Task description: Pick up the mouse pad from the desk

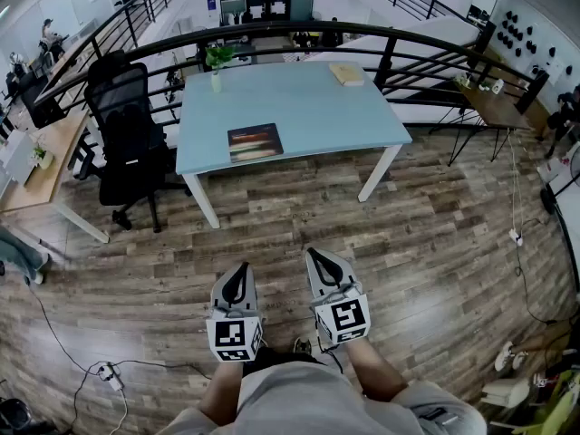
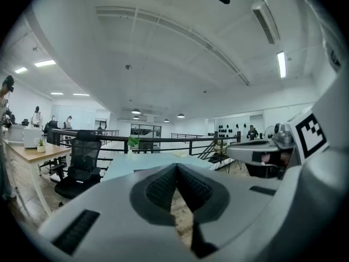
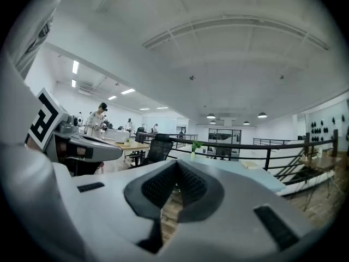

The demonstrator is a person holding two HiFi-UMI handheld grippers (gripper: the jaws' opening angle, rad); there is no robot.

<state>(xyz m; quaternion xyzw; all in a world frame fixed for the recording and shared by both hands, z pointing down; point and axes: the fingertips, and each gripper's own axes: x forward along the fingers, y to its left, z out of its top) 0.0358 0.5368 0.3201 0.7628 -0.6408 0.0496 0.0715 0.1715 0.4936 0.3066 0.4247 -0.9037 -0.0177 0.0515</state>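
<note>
The dark rectangular mouse pad (image 1: pixel 255 141) lies flat near the front edge of a light blue desk (image 1: pixel 317 116), well ahead of me across the wooden floor. Both grippers hang level in front of my body, far short of the desk. The left gripper (image 1: pixel 243 268) (image 2: pixel 177 168) has its jaws together with nothing between them. Its twin, the right gripper (image 1: pixel 313 254) (image 3: pixel 176 164), is shut and empty too. In the gripper views the desk (image 2: pixel 122 165) (image 3: pixel 240 171) appears just beyond the closed fingertips; I cannot make out the pad there.
A small potted plant (image 1: pixel 217 62) and a tan book (image 1: pixel 346 73) sit at the desk's far side. A black office chair (image 1: pixel 131 134) stands left of it, with a wooden desk (image 1: pixel 36 166) further left. A curved black railing (image 1: pixel 299 30) runs behind. Cables (image 1: pixel 109 370) lie on the floor.
</note>
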